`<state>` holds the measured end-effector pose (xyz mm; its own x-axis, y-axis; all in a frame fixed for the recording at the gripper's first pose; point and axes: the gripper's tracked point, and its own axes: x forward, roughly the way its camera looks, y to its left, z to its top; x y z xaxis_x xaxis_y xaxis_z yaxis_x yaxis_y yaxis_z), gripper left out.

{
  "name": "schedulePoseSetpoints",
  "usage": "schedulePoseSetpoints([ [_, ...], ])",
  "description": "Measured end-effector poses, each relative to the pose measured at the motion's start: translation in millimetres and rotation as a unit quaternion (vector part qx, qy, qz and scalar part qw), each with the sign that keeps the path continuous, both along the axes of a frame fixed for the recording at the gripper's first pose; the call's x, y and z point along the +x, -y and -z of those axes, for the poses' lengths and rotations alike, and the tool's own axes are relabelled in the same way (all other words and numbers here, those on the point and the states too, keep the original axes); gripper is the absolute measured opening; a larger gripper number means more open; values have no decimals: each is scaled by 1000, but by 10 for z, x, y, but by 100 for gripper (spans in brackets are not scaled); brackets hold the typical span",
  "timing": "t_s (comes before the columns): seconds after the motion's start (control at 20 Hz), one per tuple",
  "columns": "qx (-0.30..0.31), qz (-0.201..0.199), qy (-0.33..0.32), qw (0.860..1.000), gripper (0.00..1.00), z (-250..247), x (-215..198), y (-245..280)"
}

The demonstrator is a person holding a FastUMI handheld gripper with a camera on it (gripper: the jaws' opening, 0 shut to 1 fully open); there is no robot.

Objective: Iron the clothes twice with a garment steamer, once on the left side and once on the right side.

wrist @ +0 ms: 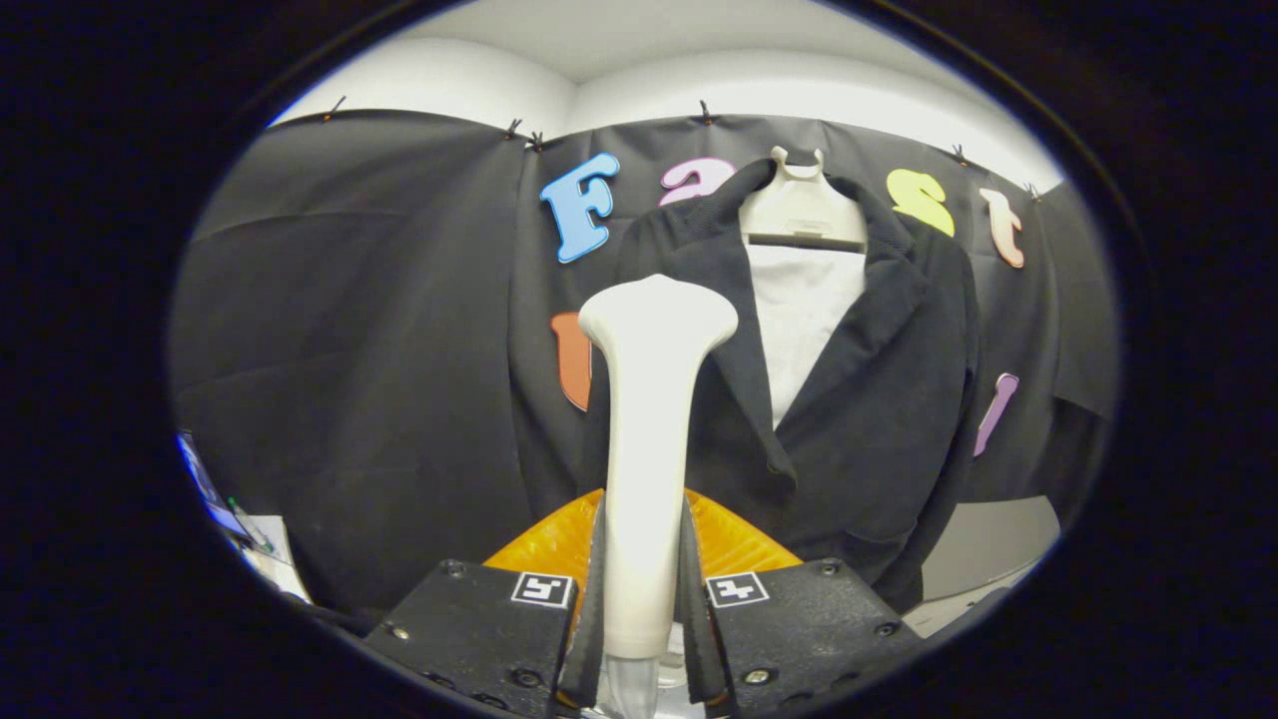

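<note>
A dark jacket (879, 399) hangs on a white hanger (799, 205) against the booth wall, open at the front over a white panel (804, 310). My gripper (641, 579) is shut on the white handle of the garment steamer (649, 419), both fingers pressing its sides. The steamer stands upright between the fingers, its wide head (659, 310) held up in front of the jacket's left lapel and shoulder. Whether the head touches the cloth I cannot tell.
Black cloth covers the wall behind and to the left of the jacket. A pale surface (998, 549) shows below the jacket's right hem. Papers and a screen's edge (235, 519) lie low at the left.
</note>
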<state>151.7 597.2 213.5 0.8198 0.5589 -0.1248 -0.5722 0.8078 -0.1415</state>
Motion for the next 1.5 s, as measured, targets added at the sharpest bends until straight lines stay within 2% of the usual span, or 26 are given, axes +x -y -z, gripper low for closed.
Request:
schedulePoseSetpoints([
  [0.45, -10, 17, -21, 1000, 35, 132, 352, -19],
  [1.15, -36, 15, -72, 997, 36, 745, 379, 214],
  [1.5, -47, 26, -108, 993, 36, 1086, 383, 371],
])
